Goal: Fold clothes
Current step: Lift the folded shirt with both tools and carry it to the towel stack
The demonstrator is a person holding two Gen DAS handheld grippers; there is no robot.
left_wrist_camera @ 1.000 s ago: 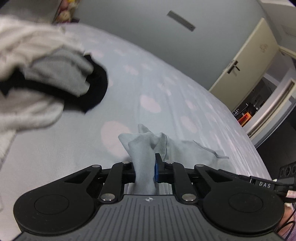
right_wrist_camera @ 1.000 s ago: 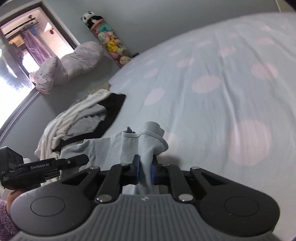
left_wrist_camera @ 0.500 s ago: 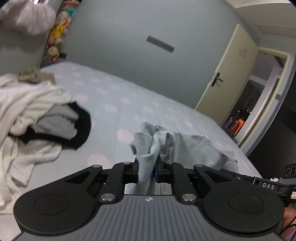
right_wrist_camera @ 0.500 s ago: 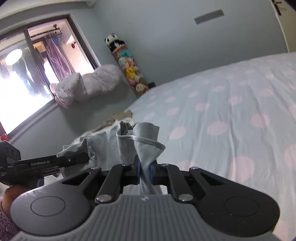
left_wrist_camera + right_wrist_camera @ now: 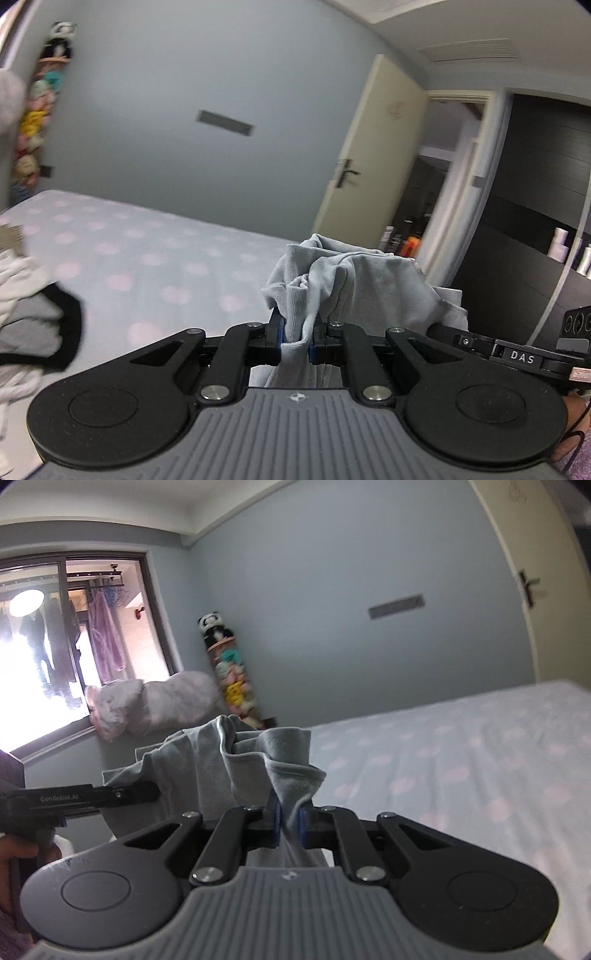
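A light grey garment hangs in the air between my two grippers, lifted off the bed. My left gripper is shut on one bunched corner of it. In the right wrist view the same grey garment stretches leftward from my right gripper, which is shut on another corner. The rest of the cloth droops below both grippers, out of sight. The other handheld device shows at the edge of each view.
The bed has a pale sheet with pink dots. A pile of white, grey and black clothes lies at its left. A half-open door and dark cabinets stand at right. A window and plush toys are by the far wall.
Both grippers have risen and tilted up, lifting the grey garment off the bed. The bed and the clothes pile have dropped lower in both views; walls and door now fill them.
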